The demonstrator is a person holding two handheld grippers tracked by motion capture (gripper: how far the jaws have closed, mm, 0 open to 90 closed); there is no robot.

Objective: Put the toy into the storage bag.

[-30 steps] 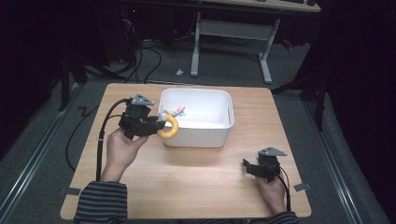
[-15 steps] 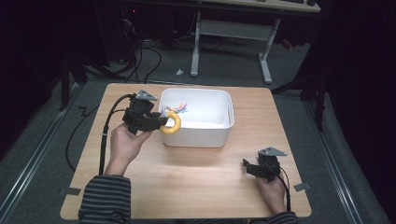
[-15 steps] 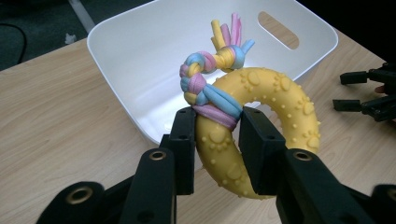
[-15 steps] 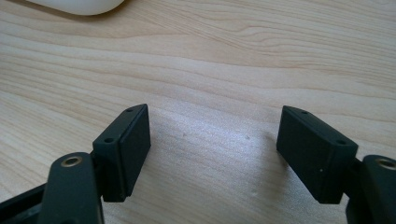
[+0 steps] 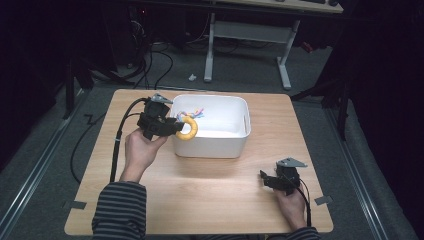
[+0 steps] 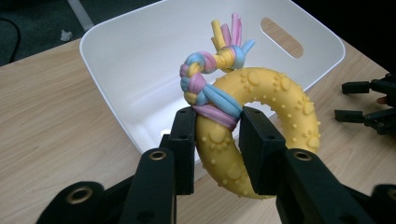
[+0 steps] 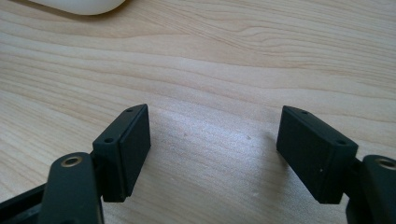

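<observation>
The left gripper [image 6: 217, 135] clenched a yellow nubbed rubber ring with braided pastel rope [image 6: 261, 116] seemingly above the white plastic tub's [image 5: 235, 142] rim, while the right gripper [image 7: 212, 154] rested with fingers released.

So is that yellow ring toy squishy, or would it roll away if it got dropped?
The yellow ring toy probably gives a little: it looks like bumpy rubber, and the left tongs grip it firmly. Those bumps likely stop slipping. The braided rope tied on looks floppy and would probably keep it from rolling far.
</observation>
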